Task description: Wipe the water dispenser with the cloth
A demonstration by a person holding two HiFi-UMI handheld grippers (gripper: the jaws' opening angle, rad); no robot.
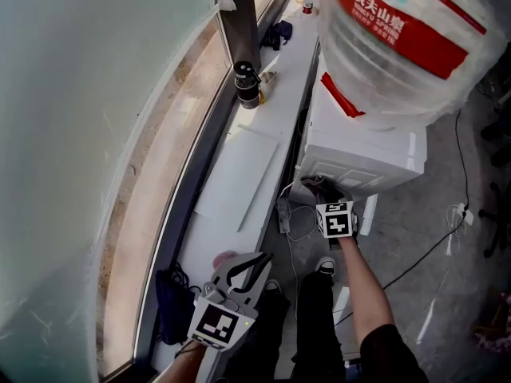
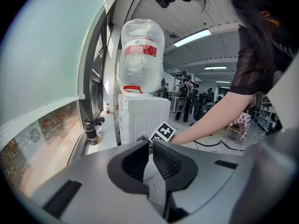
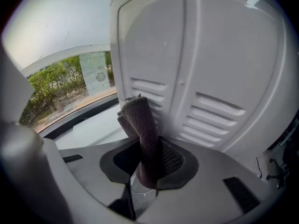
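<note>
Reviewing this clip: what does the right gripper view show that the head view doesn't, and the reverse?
Only the right gripper view: the right tool clamped on the dark cloth, louvred vents up close, greenery outside. Only the head view: the water bottle on top, the left tool held low, a black tumbler on the sill, floor cables. Both: the white water dispenser body and the window ledge.
</note>
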